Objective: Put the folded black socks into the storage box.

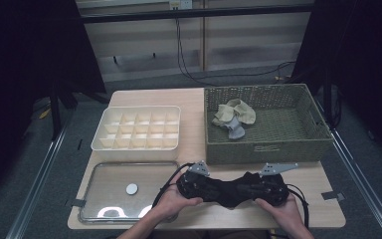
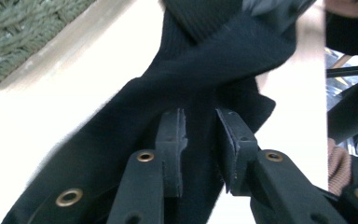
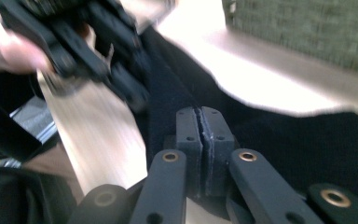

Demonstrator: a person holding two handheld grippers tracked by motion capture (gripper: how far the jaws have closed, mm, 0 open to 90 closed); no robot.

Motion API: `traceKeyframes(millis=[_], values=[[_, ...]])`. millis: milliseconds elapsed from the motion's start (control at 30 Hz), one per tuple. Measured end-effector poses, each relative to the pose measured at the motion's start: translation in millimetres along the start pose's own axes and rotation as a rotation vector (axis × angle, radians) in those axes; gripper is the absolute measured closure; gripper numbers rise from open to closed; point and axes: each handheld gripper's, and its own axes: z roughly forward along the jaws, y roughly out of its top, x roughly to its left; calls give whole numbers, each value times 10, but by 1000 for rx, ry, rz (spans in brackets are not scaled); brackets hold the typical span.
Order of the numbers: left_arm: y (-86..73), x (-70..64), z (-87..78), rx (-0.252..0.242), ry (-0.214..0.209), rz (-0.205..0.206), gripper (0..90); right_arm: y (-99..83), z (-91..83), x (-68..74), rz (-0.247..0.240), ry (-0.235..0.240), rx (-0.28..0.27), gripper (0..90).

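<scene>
Nearest the high view's camera, the person's two hands hold the grippers low over the front edge of the tabletop (image 1: 199,99), with a black cloth (image 1: 229,191) stretched between them. The left gripper (image 1: 191,183) sits at the cloth's left end; in the left gripper view its jaws stand apart, with a band of the black cloth (image 2: 205,79) running up between them and twisting farther off. The right gripper (image 1: 271,186) sits at the cloth's right end; in the right gripper view its jaws are pressed together above the dark cloth (image 3: 303,140), though whether any fabric is pinched between them cannot be told. The same view shows the left gripper (image 3: 98,51) farther off, blurred. Left of the hands lies a shallow metal tray (image 1: 99,172) holding a small round disc (image 1: 132,188). Behind the tray stands a cream divided box (image 1: 137,144) with many small compartments. Right of the box sits a green woven basket (image 1: 268,147), with a bundle of pale cloths (image 1: 233,117) lying in its left part.
</scene>
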Motion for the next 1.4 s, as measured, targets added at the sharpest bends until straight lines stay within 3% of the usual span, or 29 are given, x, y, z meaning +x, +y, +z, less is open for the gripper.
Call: traceKeyframes(millis=[200, 467, 600, 767, 867, 1133, 1400], values=[[29, -66, -279, -89, -19, 32, 688, -84, 48, 51, -12, 16, 55, 837], [38, -33, -599, -186, 8, 26, 649, -137, 61, 62, -21, 0, 98, 799], [55, 30, -711, -208, 36, 16, 641, -160, 65, 61, -18, 3, 111, 785], [-78, 126, -564, -109, 47, -24, 654, -155, 47, 48, -3, 13, 91, 755], [-179, 146, -509, -57, 62, -26, 676, -150, 21, 42, 3, 17, 72, 730], [-346, 214, -602, -56, 93, -67, 692, -122, -83, -28, 28, 20, 14, 704], [-323, 208, -550, -60, 70, -69, 686, -119, -188, -57, 34, 11, -22, 664]])
